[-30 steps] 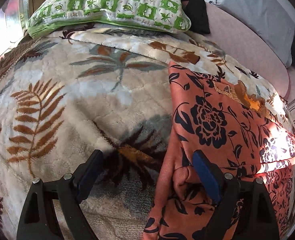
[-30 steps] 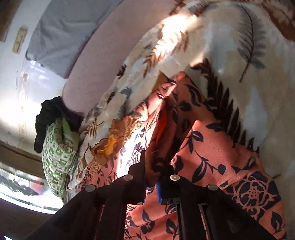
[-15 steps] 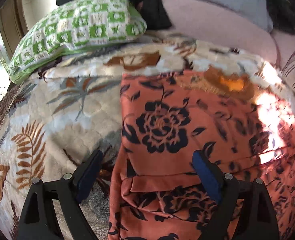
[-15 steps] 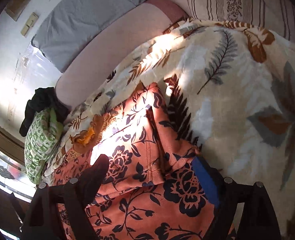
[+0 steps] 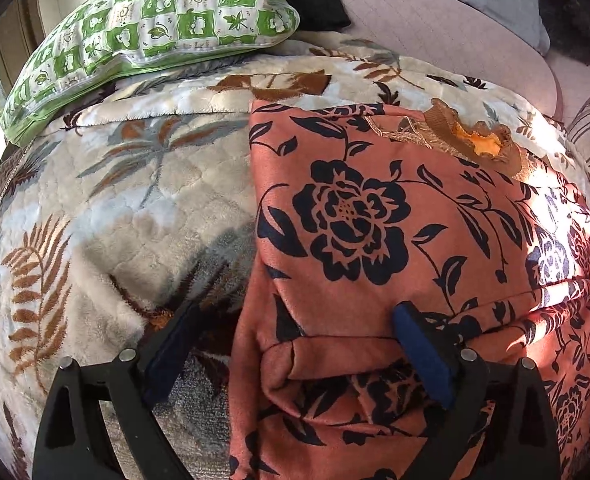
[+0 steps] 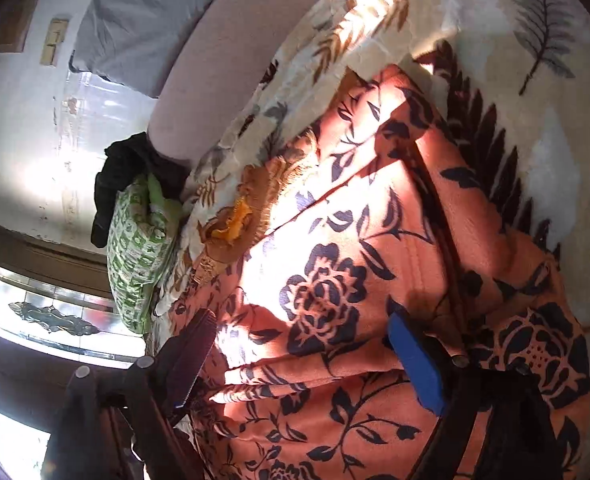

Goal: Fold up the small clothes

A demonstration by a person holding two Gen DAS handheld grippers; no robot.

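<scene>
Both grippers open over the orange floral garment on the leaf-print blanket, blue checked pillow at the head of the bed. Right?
Not quite: the pillow is green checked, as the left wrist view shows. Otherwise right: left gripper and right gripper open over the orange floral garment on the leaf-print blanket.

The left gripper and right gripper both tilt downward, jaws spread wide after just opening further, gripping nothing.

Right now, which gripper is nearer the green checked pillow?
Left. The left gripper straddles the orange floral garment's edge on the side facing the green checked pillow. The right gripper sits over the garment's far side, jaws open, with the pillow further off.
</scene>
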